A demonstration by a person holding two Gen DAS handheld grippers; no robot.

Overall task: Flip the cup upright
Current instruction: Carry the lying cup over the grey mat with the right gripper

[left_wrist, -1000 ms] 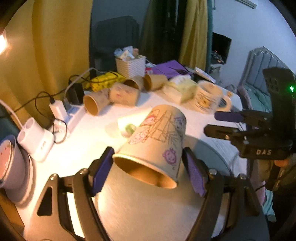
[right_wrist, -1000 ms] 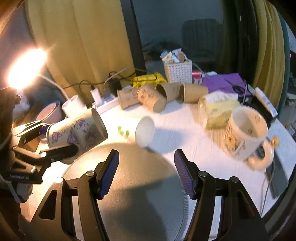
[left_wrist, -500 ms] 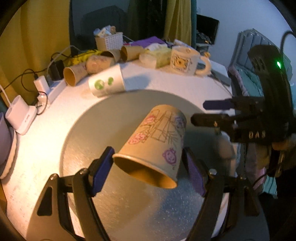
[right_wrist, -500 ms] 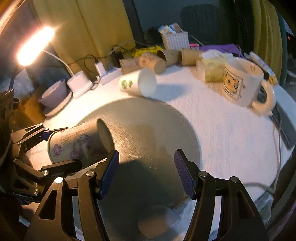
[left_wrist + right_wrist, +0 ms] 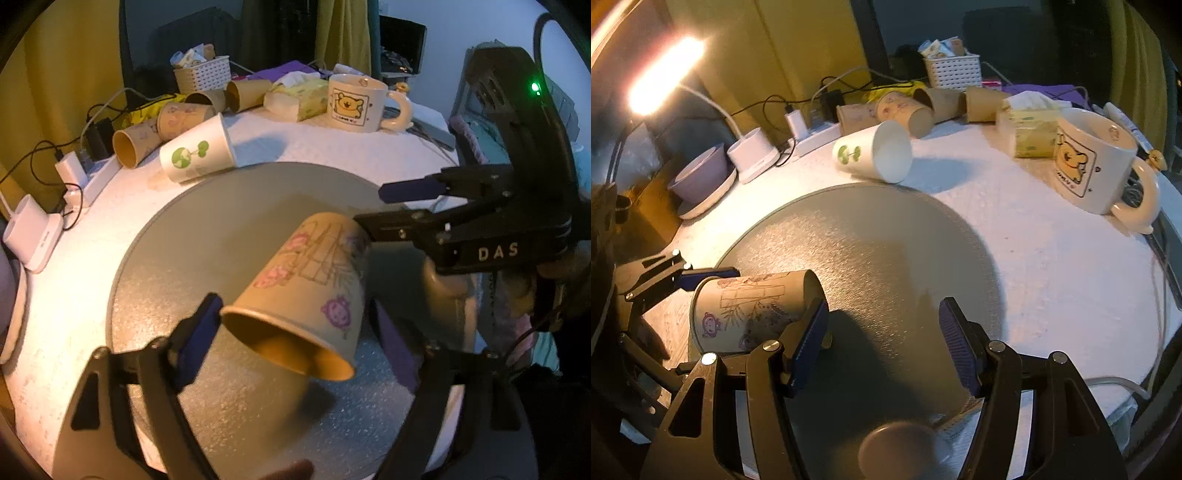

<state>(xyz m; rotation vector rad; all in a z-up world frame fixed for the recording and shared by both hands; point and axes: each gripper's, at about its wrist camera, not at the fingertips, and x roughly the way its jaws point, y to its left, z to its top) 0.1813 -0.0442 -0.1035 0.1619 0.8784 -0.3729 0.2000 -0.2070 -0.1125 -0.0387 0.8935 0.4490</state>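
While left gripper (image 5: 295,332) clamps paper cup (image 5: 314,280) sideways, now lowered from mid-air to just above grey mat (image 5: 886,240); right gripper (image 5: 882,332) open, empty, beside cup. Uprighting not yet done.

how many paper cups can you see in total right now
6: a printed cup in the left claw; a white cup on its side by the grey mat; four brown cups lying at the back. More may be hidden.
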